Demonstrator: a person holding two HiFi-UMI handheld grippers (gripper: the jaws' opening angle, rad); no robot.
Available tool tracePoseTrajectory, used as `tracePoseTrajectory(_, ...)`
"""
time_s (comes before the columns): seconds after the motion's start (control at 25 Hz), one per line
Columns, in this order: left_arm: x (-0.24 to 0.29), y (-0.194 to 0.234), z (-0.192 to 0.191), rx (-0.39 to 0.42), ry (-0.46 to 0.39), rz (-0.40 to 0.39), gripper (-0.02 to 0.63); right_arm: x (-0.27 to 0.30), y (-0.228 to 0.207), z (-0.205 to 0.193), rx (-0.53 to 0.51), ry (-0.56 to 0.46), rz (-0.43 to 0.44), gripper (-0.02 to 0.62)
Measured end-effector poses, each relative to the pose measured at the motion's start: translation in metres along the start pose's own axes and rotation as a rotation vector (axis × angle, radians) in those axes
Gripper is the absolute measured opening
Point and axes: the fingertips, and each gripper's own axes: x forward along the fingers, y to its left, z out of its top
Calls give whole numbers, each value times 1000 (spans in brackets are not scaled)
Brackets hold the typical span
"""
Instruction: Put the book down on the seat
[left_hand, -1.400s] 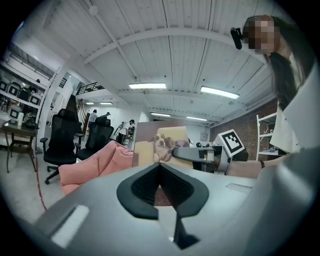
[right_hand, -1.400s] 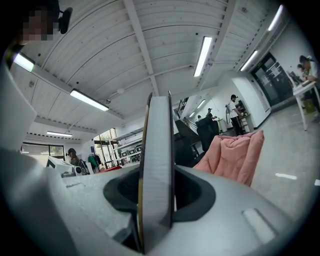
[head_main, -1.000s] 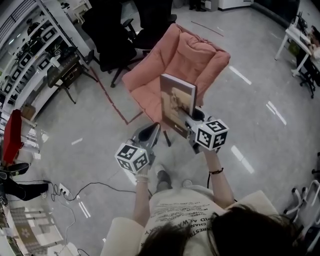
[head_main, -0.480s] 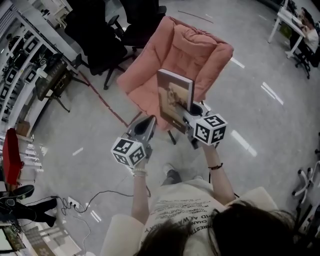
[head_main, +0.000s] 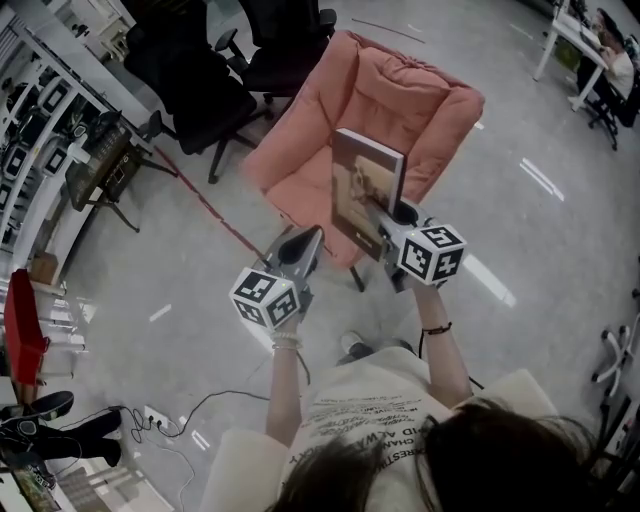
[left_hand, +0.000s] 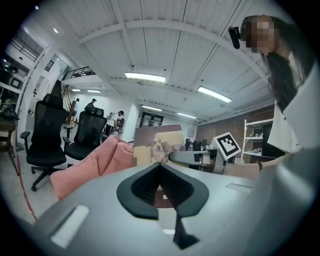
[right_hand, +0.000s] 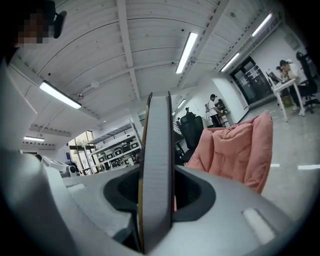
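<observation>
Far left: shelving racks (head_main: 50, 120), then black office chairs (head_main: 200, 70) on the grey floor (head_main: 150, 270), with a red tape line (head_main: 215, 205) running past them. Left gripper (head_main: 308, 240): jaws pressed together, nothing between them, pointing roughly level toward the pink armchair (head_main: 390, 95). Just beside it on the right, the book (head_main: 365, 185) is in the air, upright, with its pictured cover facing the left gripper. In the head view it overlaps the front of the armchair seat and is not lying on it. Right gripper (head_main: 380, 212): jaws pinching the book's lower edge, one on each cover, page edge facing its camera.
</observation>
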Motion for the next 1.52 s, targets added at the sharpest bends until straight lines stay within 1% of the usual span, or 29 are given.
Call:
tracePoseTrajectory(0.16, -10, 21, -7, -23, -7, 12, -9, 13, 7, -9, -9, 7, -6, 144)
tracePoseTrajectory(0.32, -9, 35, -5, -30, -15, 16, -9, 24, 9, -14, -14, 27, -6, 144)
tracePoseTrajectory(0.44, -4, 41, -6, -42, -21, 7, -9, 34, 7, -16, -17, 36, -7, 144)
tracePoseTrajectory(0.52, 0, 46, -11, -44, -10, -1, -9, 45, 2, -17, -11, 39, -10, 144)
tracePoseTrajectory(0.6, 3, 60, -12, -42, 5, 4, -9, 61, -3, -16, -3, 40, -12, 144)
tracePoseTrajectory(0.72, 8, 88, -2, -40, 3, 23, -9, 91, -8, -9, -11, 46, -4, 144)
tracePoseTrajectory(0.84, 21, 111, 3, -42, 1, 25, -9, 119, -15, -2, -22, 57, 5, 144)
tracePoseTrajectory(1.2, 72, 158, 24, -76, 17, 8, -9, 178, -50, 24, -6, 101, -4, 144)
tracePoseTrajectory(1.52, 107, 200, 27, -107, 41, 24, -9, 221, -83, 32, 9, 145, -12, 144)
